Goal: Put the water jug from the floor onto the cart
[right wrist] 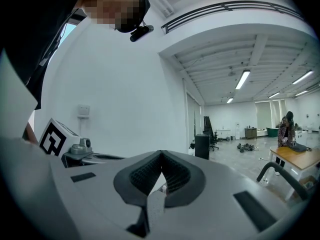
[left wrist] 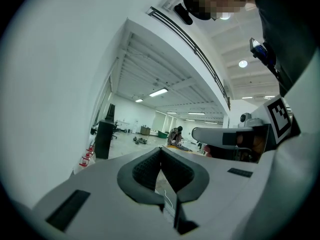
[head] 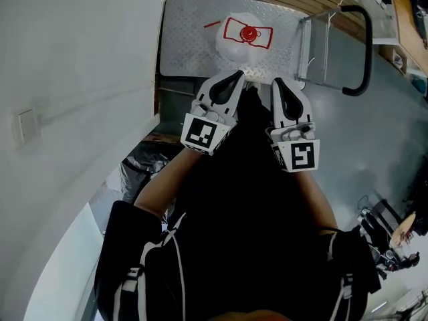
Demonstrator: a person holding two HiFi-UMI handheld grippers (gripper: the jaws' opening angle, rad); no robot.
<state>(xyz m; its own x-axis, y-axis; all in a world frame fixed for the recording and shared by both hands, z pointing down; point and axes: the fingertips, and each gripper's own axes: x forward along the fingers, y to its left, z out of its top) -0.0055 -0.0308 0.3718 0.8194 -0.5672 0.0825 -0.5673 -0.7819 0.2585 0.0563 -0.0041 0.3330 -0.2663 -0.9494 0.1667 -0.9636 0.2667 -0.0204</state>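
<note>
Jug: the translucent white plastic water jug (head: 246, 42), with a red cap and a red-outlined label, sits on the cart's deck with its cap facing up.
Cart: a grey checker-plate metal cart (head: 187, 39) with a black tubular handle (head: 366, 45) at its right end in the head view.
Left: the white left claw (head: 238, 75) (left wrist: 161, 153) is pressed together and empty. Its tip is at the jug's near edge; I cannot tell if it touches.
Right: the white right claw (head: 277, 84) (right wrist: 161, 155) is pressed together and empty, just beside the left one and near the jug.
Surroundings: a white wall (head: 67, 79) stands left of the cart.
</note>
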